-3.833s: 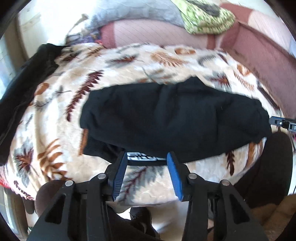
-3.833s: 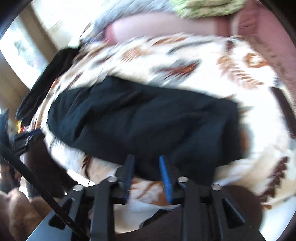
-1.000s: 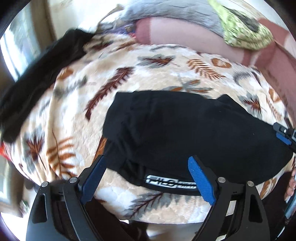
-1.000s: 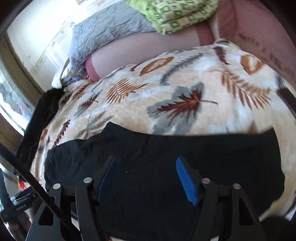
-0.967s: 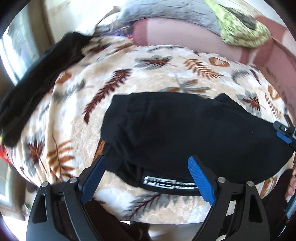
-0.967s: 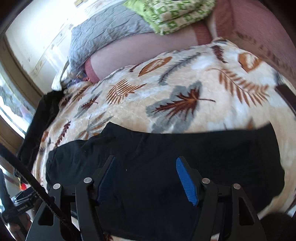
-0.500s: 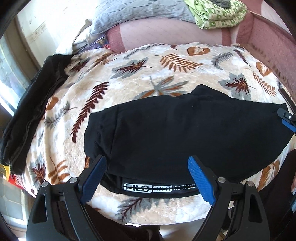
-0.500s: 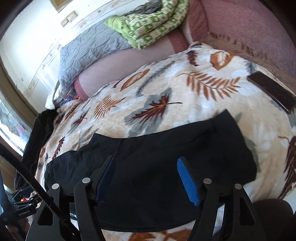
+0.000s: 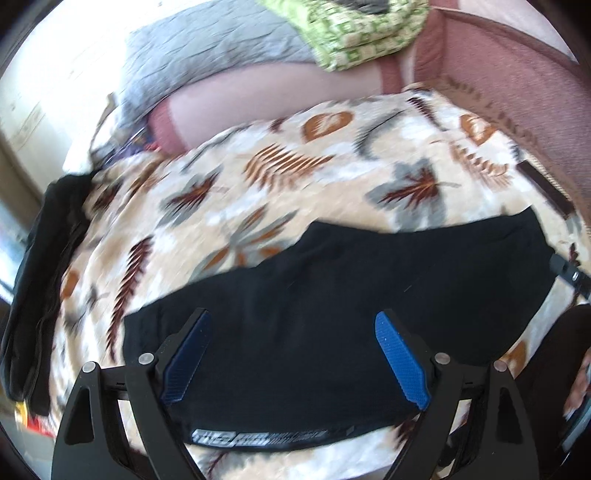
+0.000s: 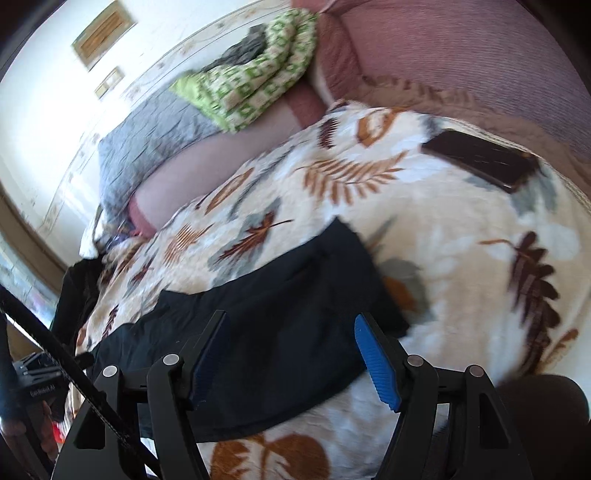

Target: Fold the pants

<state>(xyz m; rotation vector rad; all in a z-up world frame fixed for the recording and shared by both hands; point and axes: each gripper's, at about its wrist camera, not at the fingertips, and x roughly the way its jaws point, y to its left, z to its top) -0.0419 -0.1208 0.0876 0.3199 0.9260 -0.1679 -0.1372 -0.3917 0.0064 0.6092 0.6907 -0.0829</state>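
Left gripper, blue-padded fingers spread wide, above folded black pants on a cream leaf-patterned blanket. Far: grey quilted cushion, green patterned cloth.

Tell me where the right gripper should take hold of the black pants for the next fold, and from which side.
Judging by how they lie, grip the black pants at their free right end, coming in from the right over bare leaf-print blanket. That edge lies flat and uncovered. The right gripper is open above the cloth.
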